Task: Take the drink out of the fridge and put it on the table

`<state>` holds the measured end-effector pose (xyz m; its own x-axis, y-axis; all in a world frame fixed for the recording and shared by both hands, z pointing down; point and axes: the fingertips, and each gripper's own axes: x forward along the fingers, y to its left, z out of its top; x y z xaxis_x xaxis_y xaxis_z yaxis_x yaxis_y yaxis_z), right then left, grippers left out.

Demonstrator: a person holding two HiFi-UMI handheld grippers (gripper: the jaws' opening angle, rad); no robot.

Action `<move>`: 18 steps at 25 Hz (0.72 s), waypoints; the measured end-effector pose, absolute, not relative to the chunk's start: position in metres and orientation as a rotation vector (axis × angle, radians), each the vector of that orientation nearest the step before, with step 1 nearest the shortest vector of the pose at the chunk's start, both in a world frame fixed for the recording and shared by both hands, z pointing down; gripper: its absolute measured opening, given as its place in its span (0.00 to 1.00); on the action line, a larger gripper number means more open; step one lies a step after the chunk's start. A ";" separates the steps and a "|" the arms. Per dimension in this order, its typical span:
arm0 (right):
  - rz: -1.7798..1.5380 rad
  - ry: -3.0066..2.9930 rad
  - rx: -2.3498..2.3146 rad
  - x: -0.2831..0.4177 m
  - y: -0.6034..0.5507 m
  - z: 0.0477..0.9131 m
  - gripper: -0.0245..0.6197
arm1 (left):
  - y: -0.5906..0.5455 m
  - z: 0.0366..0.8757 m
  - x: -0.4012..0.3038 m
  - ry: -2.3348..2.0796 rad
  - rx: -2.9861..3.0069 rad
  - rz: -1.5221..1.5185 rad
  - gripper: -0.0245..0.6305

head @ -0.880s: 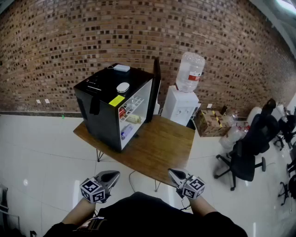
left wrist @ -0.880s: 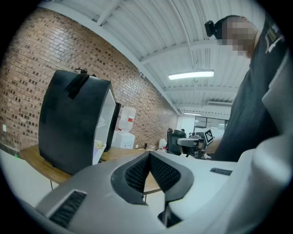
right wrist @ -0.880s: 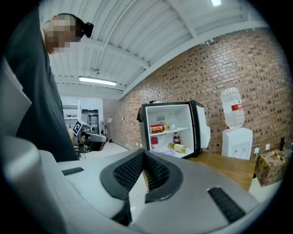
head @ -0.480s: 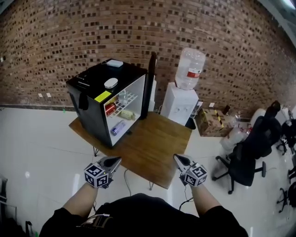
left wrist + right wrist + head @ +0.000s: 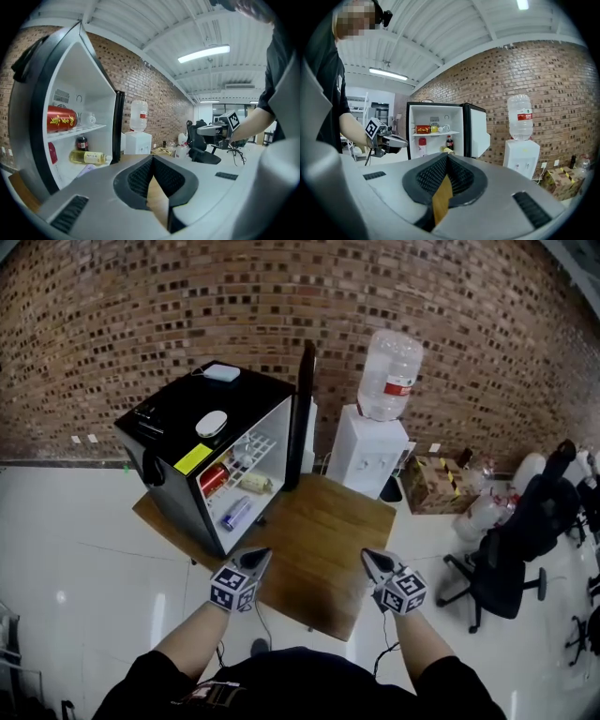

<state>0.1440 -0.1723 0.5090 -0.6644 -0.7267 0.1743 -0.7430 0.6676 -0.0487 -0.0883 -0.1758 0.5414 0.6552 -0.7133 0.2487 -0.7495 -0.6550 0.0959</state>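
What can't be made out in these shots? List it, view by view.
- Purplish item on the fridge floor: too small in the head view, and mostly behind the left gripper in the left gripper view.
- White oval thing on the fridge top: head view, too small to name.
- Table, right edge: head view, partly covered by the right gripper.
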 end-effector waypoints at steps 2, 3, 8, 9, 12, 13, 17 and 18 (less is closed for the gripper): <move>0.177 -2.720 1.223 0.140 -0.194 0.514 0.05 | -0.201 0.554 -0.087 -1.204 2.659 0.285 0.05; 0.173 -2.710 1.219 0.138 -0.204 0.517 0.05 | -0.213 0.559 -0.086 -1.207 2.647 0.291 0.05; 0.138 -2.697 1.180 0.139 -0.256 0.531 0.05 | -0.279 0.580 -0.082 -1.269 2.591 0.343 0.05; 0.129 -2.703 1.159 0.139 -0.264 0.536 0.05 | -0.287 0.584 -0.083 -1.295 2.574 0.358 0.05; 0.101 -2.736 1.070 0.145 -0.286 0.552 0.05 | -0.311 0.597 -0.082 -1.396 2.531 0.424 0.05; 0.096 -2.749 1.032 0.148 -0.290 0.558 0.05 | -0.319 0.600 -0.082 -1.439 2.513 0.449 0.05; 0.136 -2.791 0.871 0.169 -0.293 0.583 0.05 | -0.355 0.607 -0.081 -1.621 2.405 0.540 0.05; 0.150 -2.803 0.843 0.173 -0.293 0.588 0.05 | -0.363 0.609 -0.083 -1.656 2.375 0.568 0.05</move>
<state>0.1727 -0.2931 0.5879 -0.8145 -0.5332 0.2289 -0.5546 0.8313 -0.0371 -0.0828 -0.3634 0.6086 0.3019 -0.8589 0.4137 -0.9321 -0.3571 -0.0612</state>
